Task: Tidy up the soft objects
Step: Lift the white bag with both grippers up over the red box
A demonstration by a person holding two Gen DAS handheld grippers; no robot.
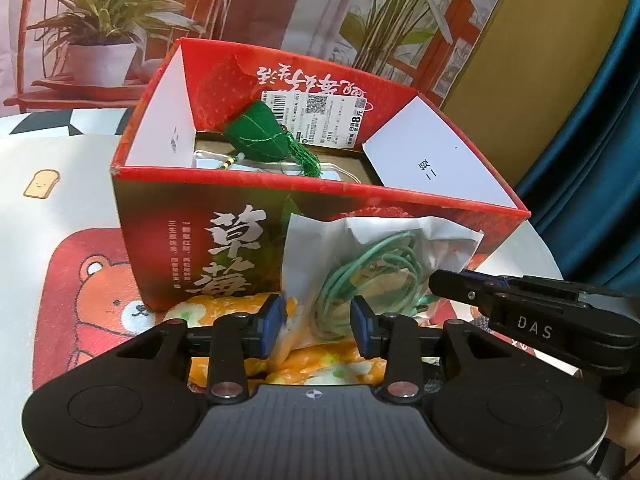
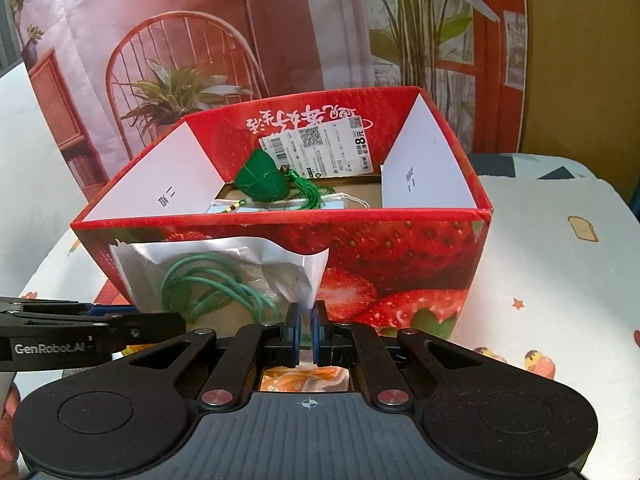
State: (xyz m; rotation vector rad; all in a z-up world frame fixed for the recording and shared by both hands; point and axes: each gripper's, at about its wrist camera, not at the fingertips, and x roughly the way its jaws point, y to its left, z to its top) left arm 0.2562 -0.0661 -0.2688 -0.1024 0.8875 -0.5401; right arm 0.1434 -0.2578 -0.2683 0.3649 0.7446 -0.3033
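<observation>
The clear plastic bag with a coiled green cable inside (image 1: 360,272) stands upright against the near wall of the red strawberry-printed cardboard box (image 1: 192,240), its lower part between the blue pads of the left gripper (image 1: 319,330). In the left wrist view those pads stand apart, with a gap on each side of the bag, so nothing is pinched. The right gripper (image 1: 448,284) reaches in from the right edge and meets the bag's right side. Below the bag lies an orange flower-patterned cloth (image 1: 320,364) on the bench (image 1: 60,168), which has a bear-printed mat (image 1: 100,288) at the left. The box is open at the top; inside it lie a green zongzi-shaped sachet with a tassel (image 1: 256,140) and a white price label (image 1: 316,116) on the far wall. Open bench lies left of the box.

In the right wrist view the right gripper (image 2: 306,334) is pressed together on the bag's (image 2: 216,276) lower right corner. The left gripper's black arm (image 2: 92,338) comes in from the left edge, low beside the bag. The box's (image 2: 400,264) near rim runs just above the bag's top edge. The sachet (image 2: 260,180) rests toward the box's left half, leaving bare floor at its right. Bare bench (image 2: 560,280) stretches right of the box.
</observation>
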